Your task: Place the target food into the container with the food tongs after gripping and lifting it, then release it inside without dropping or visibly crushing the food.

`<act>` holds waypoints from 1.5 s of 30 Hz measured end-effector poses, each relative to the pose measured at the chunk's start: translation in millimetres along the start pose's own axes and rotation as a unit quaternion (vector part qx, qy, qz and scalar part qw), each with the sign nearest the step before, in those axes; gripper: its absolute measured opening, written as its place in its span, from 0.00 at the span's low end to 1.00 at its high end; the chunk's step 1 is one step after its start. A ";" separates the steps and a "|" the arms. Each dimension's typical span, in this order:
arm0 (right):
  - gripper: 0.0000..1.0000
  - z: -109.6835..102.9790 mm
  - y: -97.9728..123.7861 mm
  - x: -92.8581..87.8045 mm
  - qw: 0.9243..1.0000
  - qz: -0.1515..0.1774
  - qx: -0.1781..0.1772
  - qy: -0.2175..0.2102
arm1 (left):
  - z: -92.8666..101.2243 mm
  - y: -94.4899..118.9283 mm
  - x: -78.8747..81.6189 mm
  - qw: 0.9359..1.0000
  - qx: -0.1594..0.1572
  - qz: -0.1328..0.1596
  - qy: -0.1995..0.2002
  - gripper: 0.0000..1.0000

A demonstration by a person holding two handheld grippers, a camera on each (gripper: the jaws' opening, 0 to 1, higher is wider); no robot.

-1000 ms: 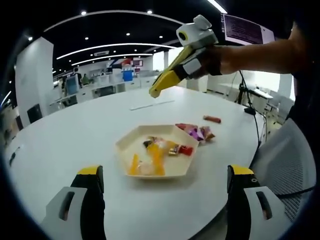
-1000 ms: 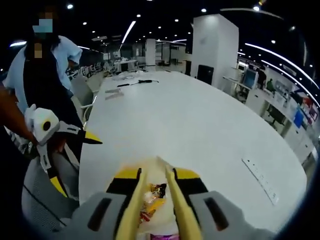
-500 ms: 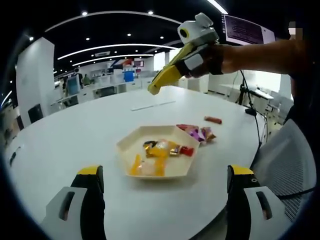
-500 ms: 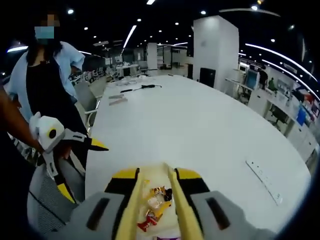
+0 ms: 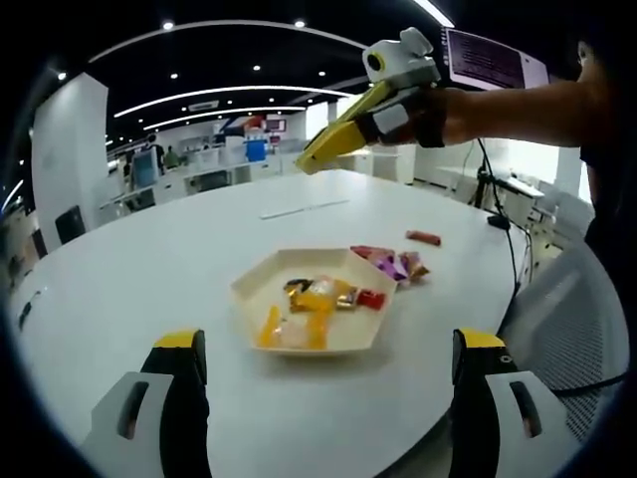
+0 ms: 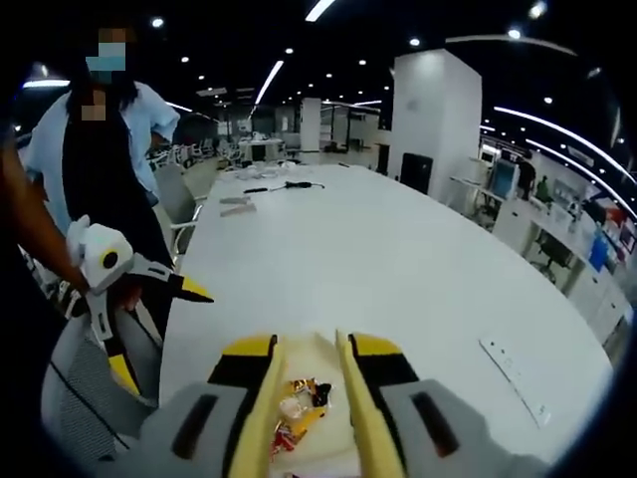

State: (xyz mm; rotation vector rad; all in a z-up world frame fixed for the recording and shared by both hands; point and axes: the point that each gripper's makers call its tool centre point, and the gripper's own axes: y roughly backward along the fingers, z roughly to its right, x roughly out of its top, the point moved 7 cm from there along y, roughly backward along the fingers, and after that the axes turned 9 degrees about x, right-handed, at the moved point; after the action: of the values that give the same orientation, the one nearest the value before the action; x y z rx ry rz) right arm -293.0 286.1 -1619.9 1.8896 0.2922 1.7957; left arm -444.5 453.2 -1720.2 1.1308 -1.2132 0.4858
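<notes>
Right gripper (image 5: 317, 159) with yellow tongs (image 6: 304, 398) held above tray (image 5: 249, 296), jaws nearly closed, empty. Left gripper (image 5: 318, 398) jaws spread wide. Snacks (image 5: 311, 304) in tray on white surface (image 5: 149, 259); more packets (image 5: 393, 264) just beside.

Open-plan office: white pillar (image 6: 438, 110), ceiling strip lights (image 5: 214, 95), distant desks (image 5: 199, 174).

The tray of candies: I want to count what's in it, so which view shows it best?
The left gripper view: the whole tray lies in the open, with the wrapped candies spread out. In the right gripper view, just a strip of tray shows between the tongs held in the right gripper.
</notes>
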 end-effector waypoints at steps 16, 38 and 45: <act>0.27 22.1 44.1 -36.2 0.998 -0.042 -0.035 -0.012 | 0.9 0.7 0.6 1.000 0.001 -0.001 0.002 0.99; 0.26 20.2 124.6 -111.9 0.992 -0.083 -0.082 -0.050 | 0.0 3.6 3.9 1.000 0.003 0.015 0.007 1.00; 0.26 23.1 144.5 -132.3 0.989 -0.088 -0.097 -0.068 | -0.3 2.0 0.9 1.000 0.004 0.006 0.002 1.00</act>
State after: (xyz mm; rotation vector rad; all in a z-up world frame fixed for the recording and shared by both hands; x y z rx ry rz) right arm -311.1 94.3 -1662.2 1.7801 0.2181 1.5151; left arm -445.7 454.1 -1718.5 1.1302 -1.2166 0.5024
